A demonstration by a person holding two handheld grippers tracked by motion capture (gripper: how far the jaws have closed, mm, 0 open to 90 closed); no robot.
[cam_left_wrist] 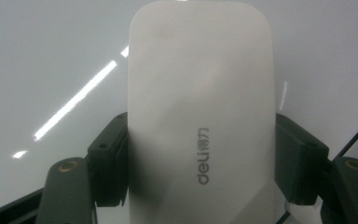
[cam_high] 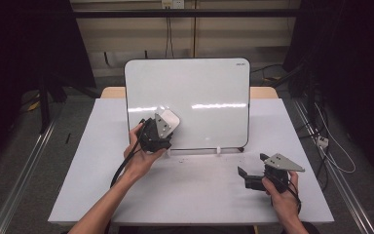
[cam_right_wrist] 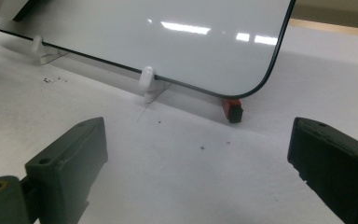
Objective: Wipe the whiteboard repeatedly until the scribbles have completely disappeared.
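Your eraser (cam_left_wrist: pixel 200 121) is a smooth white slab with rounded corners and a grey "deli" mark on its back, clamped between the jaws of your left gripper (cam_high: pixel 161 127) and held at the lower left of the whiteboard (cam_high: pixel 195 87). Whether its face touches the board is hidden. Its lower end is cut off. Your right gripper (cam_right_wrist: pixel 196 177) stands wide open over the table (cam_high: pixel 195 195), holding nothing
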